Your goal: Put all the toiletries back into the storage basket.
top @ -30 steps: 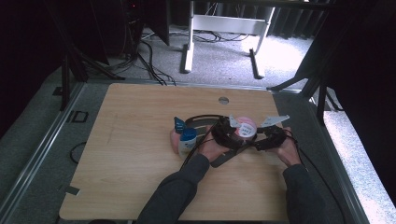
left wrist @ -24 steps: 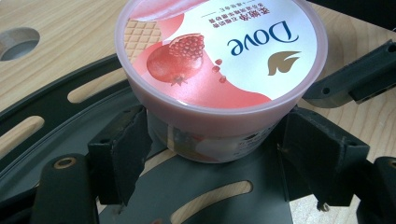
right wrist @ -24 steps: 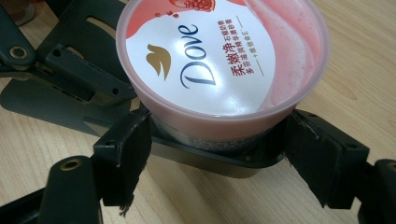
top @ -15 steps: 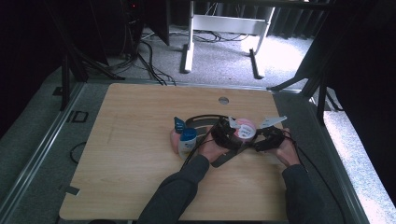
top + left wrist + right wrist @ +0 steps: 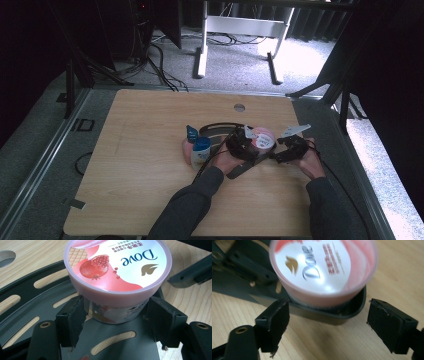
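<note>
Nearest, the left gripper point(image 5: 115, 315) has its jaws closing in around the Dove tub point(image 5: 117, 267), pads flanking its wall, seemingly touching. The right gripper point(image 5: 329, 322) has opened wide, just short of the tub. It stands on the dark slotted tray point(image 5: 30, 290); bare table point(image 5: 150, 115) lies beyond.

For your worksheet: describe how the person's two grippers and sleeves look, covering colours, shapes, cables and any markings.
Both sleeves are dark grey. The left gripper and right gripper each have two blocky black jaws with worn, frayed pad edges and brass-ringed screw holes. A pale three-cornered plate tops the right gripper, and thin black cables trail back.
</note>
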The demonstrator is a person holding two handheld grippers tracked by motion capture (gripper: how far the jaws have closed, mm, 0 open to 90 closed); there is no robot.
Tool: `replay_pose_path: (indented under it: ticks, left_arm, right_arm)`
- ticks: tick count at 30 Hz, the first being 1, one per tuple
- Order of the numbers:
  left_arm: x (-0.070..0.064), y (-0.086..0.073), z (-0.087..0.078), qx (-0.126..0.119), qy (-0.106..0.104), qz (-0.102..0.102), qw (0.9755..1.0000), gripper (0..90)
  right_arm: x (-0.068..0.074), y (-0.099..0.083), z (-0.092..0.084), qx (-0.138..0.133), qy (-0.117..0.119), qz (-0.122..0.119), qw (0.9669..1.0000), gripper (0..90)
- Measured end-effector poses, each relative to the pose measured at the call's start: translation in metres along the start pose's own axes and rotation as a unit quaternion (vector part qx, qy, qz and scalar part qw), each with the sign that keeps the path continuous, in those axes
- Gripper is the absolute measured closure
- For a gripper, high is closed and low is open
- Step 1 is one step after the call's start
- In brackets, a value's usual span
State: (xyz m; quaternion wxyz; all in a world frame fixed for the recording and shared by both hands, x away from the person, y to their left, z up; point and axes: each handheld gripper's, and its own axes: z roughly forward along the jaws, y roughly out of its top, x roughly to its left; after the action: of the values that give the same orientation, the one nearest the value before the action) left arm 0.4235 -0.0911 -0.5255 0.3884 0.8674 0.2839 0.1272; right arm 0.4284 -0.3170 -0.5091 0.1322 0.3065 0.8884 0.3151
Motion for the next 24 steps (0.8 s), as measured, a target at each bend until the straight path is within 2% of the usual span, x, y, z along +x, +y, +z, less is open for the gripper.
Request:
replay_pose_path:
  ticks: [5, 9, 15, 18, 21, 24]
  left_arm:
    - [-0.001, 0.000, -0.001, 0.001, 0.001, 0.002, 1.0000, 33.6]
    - [-0.002, 0.000, -0.002, 0.001, -0.001, -0.008, 1.0000, 34.0]
    - [-0.003, -0.002, -0.004, -0.004, -0.007, -0.011, 0.9999, 34.9]
    - [-0.003, -0.003, -0.006, -0.001, -0.007, -0.017, 0.9998, 38.3]
    - [-0.006, -0.002, -0.009, 0.009, 0.005, -0.021, 0.9997, 39.1]
    - [-0.007, -0.003, -0.014, 0.007, -0.002, -0.022, 0.9997, 39.1]
  right_arm:
    - [-0.002, -0.007, 0.009, 0.001, 0.015, 0.019, 0.9997, 16.7]
    - [-0.003, -0.008, 0.010, -0.008, 0.017, 0.030, 0.9994, 16.3]
    - [-0.001, -0.008, 0.011, -0.011, 0.013, 0.027, 0.9995, 15.1]
    - [0.000, -0.010, 0.009, -0.016, 0.007, 0.026, 0.9995, 19.5]
    - [0.003, -0.013, 0.003, -0.032, 0.006, 0.035, 0.9989, 22.0]
    - [0.008, -0.017, 0.000, -0.035, 0.009, 0.035, 0.9987, 22.7]
